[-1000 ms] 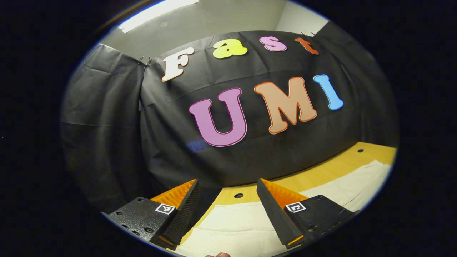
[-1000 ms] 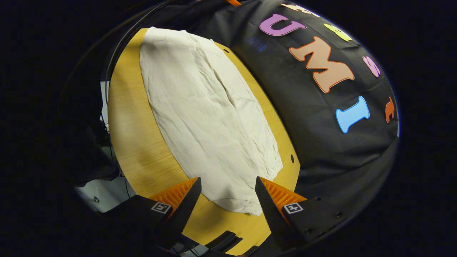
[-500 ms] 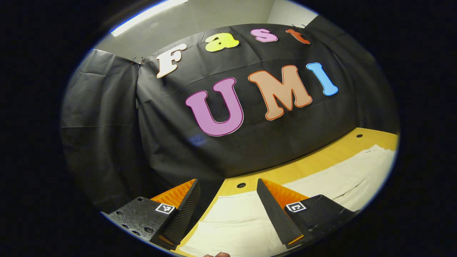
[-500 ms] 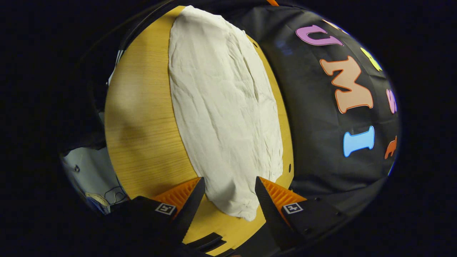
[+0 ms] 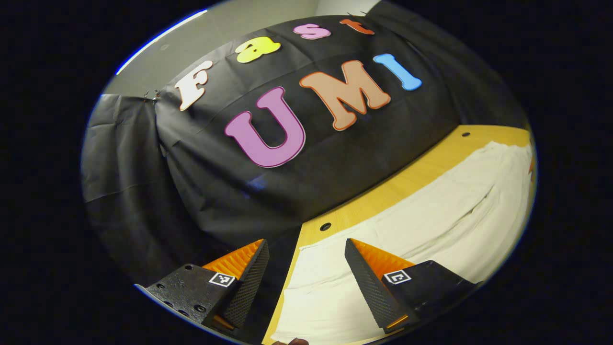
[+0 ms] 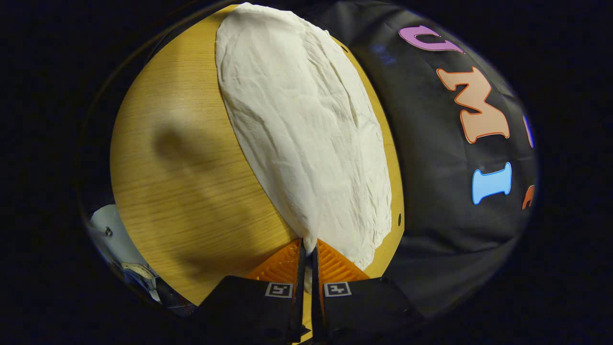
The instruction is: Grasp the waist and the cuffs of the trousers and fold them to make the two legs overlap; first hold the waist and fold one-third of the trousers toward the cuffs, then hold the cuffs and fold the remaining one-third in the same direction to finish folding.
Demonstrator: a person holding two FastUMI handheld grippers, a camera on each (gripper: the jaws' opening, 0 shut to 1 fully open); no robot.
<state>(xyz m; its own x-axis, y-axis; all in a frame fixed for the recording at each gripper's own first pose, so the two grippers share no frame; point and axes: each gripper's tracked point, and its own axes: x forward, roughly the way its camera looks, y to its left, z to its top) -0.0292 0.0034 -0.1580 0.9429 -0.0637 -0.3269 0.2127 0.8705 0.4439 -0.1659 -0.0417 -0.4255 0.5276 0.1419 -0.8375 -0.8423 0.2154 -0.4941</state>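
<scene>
- Since a second ago the right gripper (image 6: 306, 249) has gone from spread fingers to fingers pressed together on the near edge of the trousers (image 6: 306, 139), a sliver of cream cloth showing between them.
- From that pinch the trousers run away ahead of the fingers, flat on the wooden table (image 6: 182, 182).
- Left gripper (image 5: 304, 268): fingers wide apart, nothing between them.
- One end of the trousers (image 5: 431, 215) lies ahead of and beneath its right finger; its left finger hangs past the table (image 5: 397, 182) edge.
</scene>
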